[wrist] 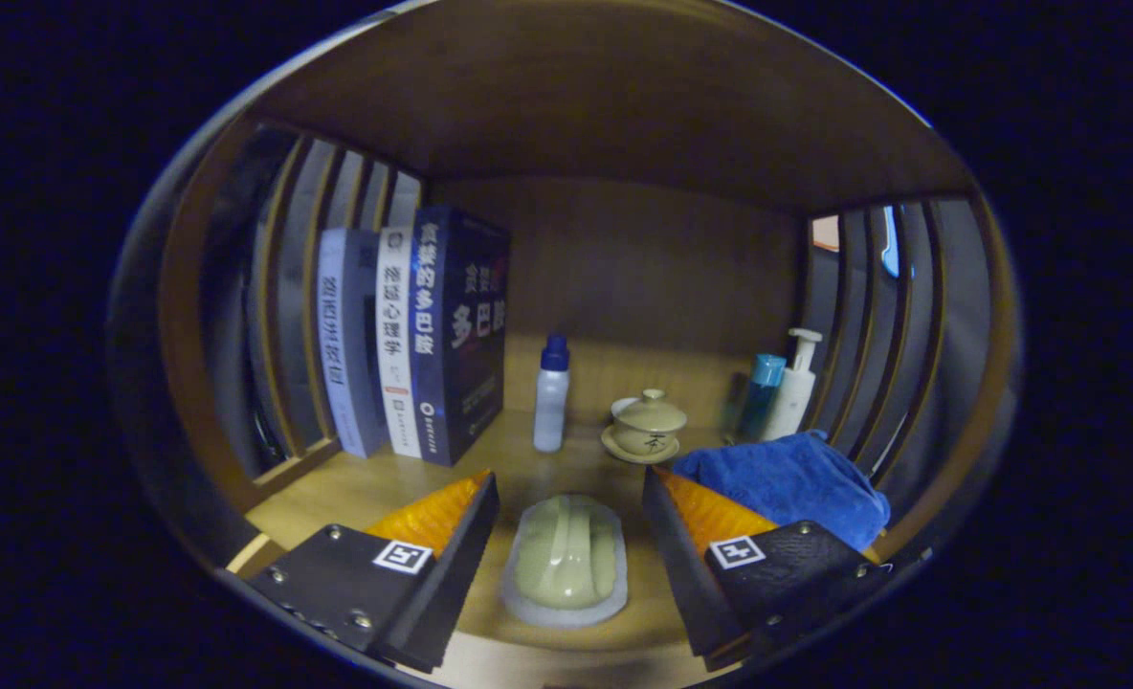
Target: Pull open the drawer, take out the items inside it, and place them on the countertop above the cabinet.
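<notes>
Wooden walls, slatted at both sides, close in a shelf-like compartment, and its floor is the countertop (566,450) that things stand on. From the gripper view, the gripper (566,493) has its 2 fingers spread wide, with nothing pinched. Between them, apart from both, lies a pale green soap-like block on a whitish dish (566,565); whether it has come from the drawer I cannot tell. Beyond the fingers stand 3 books (413,335) against the left slats, a small bottle with a blue cap (550,394), a lidded tea cup on a saucer (647,426), and 2 dispensers (779,388) by the right slats. A blue cloth (791,483) lies just beside the right finger.

I judge the block is either just set down or about to be gripped. If released, the hand should draw straight back, level, fingers kept wide, clear of the cloth. If gripping, centre first, then close evenly on the dish's long sides.
</notes>
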A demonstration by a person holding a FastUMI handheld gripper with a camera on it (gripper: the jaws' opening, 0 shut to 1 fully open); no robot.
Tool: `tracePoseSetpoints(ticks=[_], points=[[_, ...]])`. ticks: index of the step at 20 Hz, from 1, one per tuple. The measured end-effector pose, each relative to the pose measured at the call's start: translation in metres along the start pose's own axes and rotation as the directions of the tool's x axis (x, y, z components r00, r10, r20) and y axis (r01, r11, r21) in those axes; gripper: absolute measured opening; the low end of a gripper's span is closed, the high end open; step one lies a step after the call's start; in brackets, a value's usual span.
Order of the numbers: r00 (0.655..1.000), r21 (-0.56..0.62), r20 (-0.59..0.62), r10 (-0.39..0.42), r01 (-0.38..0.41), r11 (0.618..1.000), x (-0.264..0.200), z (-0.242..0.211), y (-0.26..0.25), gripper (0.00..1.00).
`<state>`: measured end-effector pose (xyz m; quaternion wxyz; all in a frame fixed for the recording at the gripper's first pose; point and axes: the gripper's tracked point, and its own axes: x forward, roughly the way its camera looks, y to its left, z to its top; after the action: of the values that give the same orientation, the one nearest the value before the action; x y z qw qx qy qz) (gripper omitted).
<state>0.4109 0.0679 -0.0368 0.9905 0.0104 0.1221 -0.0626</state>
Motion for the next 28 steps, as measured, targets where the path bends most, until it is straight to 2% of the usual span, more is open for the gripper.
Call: tracePoseSetpoints(ticks=[4, 5, 8, 15, 20, 28], points=[[0.997, 0.002, 0.069, 0.039, -0.039, 0.999, -0.063, 0.013, 0.001, 0.92], [0.995, -0.006, 0.086, 0.043, -0.042, 0.999, -0.08, 0.014, -0.001, 0.98], [0.991, -0.008, 0.123, 0.06, -0.06, 0.998, -0.13, 0.01, -0.004, 0.98], [0.992, 0.047, 0.114, 0.057, -0.063, 0.997, -0.22, -0.039, -0.015, 0.98], [0.998, 0.09, 0.069, 0.002, -0.008, 0.996, -0.246, -0.091, -0.026, 0.98], [1.0, 0.08, -0.017, -0.011, 0.012, 0.997, -0.258, -0.166, -0.003, 0.98]])
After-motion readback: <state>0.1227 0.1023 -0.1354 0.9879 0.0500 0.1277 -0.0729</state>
